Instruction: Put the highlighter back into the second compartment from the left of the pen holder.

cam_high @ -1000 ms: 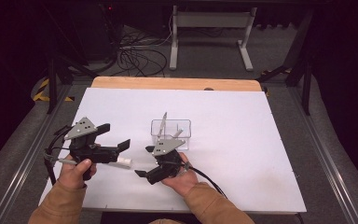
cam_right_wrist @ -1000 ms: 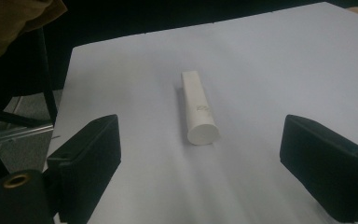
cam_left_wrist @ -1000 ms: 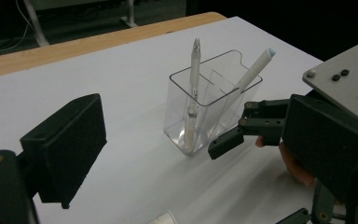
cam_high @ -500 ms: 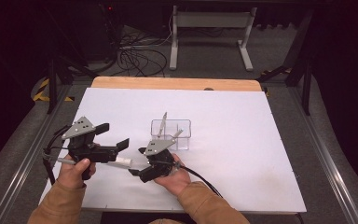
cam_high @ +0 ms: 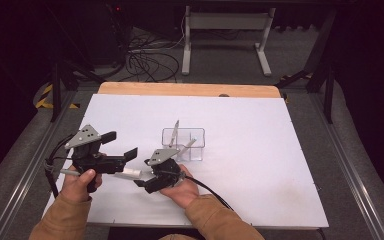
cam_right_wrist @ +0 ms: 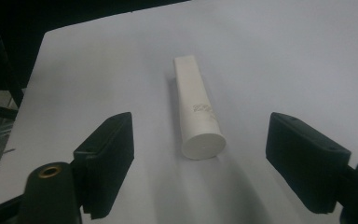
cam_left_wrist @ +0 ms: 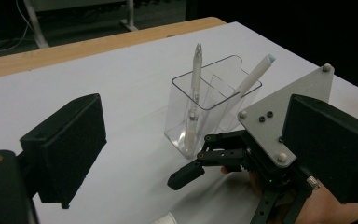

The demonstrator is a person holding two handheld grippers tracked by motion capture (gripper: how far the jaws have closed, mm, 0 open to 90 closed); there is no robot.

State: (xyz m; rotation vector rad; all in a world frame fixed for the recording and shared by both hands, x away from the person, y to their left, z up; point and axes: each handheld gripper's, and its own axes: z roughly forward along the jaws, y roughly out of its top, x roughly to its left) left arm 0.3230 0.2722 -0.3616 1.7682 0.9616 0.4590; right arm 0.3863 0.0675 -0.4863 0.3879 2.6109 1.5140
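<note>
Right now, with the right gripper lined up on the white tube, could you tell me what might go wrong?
The white tube lies round on the smooth table, so one pad of the right gripper touching first may roll it aside. Its jaws have just been closing, not yet touching. The left gripper and clear pen holder crowd any lift.

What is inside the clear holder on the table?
The clear holder has two pens standing in separate compartments: a silvery pen upright and a white pen leaning. The right gripper in front covers its lower right corner.
</note>
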